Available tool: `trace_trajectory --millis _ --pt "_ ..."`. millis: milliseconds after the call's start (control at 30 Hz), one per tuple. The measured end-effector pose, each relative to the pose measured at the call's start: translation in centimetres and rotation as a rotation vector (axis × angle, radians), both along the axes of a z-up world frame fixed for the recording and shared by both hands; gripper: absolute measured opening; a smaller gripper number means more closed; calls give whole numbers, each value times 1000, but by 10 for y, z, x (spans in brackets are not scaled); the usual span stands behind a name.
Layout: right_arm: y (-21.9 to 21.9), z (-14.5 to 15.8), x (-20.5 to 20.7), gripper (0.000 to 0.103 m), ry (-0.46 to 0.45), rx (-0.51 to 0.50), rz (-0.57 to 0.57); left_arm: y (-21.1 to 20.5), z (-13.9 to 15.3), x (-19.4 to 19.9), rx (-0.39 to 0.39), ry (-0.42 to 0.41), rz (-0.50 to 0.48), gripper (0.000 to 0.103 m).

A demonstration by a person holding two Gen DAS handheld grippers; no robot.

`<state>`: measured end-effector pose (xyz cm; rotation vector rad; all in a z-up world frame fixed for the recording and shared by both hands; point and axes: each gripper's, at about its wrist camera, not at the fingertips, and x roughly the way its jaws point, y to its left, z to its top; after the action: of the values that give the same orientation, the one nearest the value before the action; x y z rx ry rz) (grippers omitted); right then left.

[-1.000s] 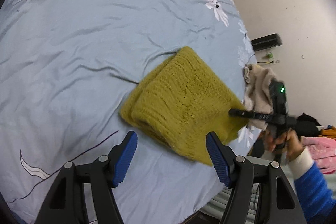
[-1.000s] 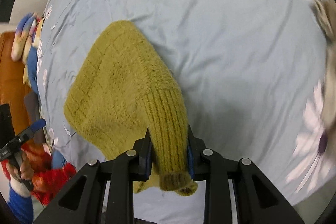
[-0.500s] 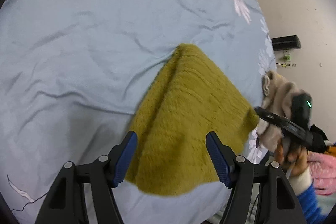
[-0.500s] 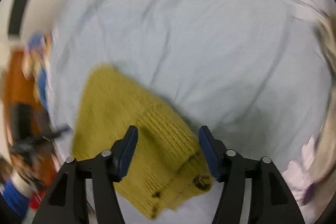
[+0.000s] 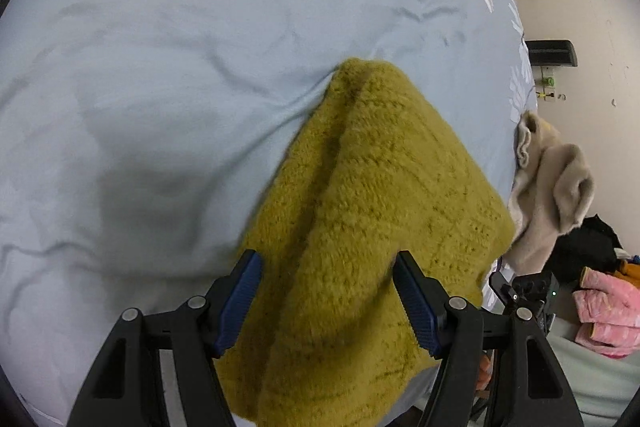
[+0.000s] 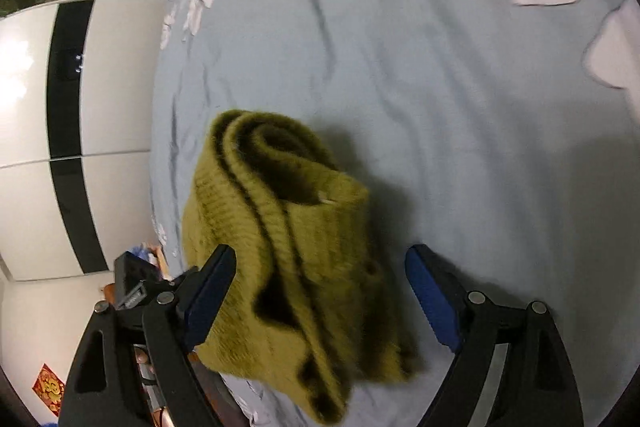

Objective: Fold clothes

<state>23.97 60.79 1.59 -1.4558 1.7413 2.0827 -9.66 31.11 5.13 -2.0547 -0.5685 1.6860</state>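
The yellow sweater (image 5: 360, 227) lies folded near the edge of the bed (image 5: 200, 47). A second ago the right claw (image 6: 320, 303) was pinching its sleeve; now it has let go and stands wide open. The left claw (image 5: 326, 301) is wide open too, holding nothing. The fold looks nearly done. A beige garment (image 5: 548, 183) waits nearby.

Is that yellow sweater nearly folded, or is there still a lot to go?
Mostly done: the mustard-yellow knit sweater lies in a layered bundle on the blue floral bedsheet. Nothing is in hand; the left gripper and right gripper both hover over it with open jaws. Left to do: perhaps tidying its loose end, and the beige garment, crumpled at the bed's edge, looks unfolded.
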Motion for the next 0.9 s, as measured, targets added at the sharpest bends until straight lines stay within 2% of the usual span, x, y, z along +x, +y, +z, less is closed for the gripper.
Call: trace_trajectory --millis 67,267,367,467,533,600,633,700,800,900 --pt "-7 -2 -11 87 13 23 10 0 -2 -1 5 -2 5 72" --pt "-10 3 -32 89 -23 126 78 -1 -6 -1 4 5 18 72" --pt "-9 5 -32 88 -70 114 59 -2 -4 0 -3 9 29 72" --pt "1 6 -26 76 -119 71 -17 -1 -1 2 -18 15 38 67" --pt "7 7 -20 61 -147 52 -54 -1 2 3 -35 24 38 57" --pt "12 10 -13 40 -167 44 -65 0 7 5 -54 36 33 39" --pt "12 14 -12 34 -165 44 -55 1 11 6 -59 49 32 36" --pt "12 22 -10 29 -159 43 -37 2 21 10 -69 76 28 29" --pt "3 42 -20 26 -131 59 39 1 43 19 -46 111 54 26" --pt "6 47 -29 26 -116 103 91 -7 63 29 -19 144 76 23"
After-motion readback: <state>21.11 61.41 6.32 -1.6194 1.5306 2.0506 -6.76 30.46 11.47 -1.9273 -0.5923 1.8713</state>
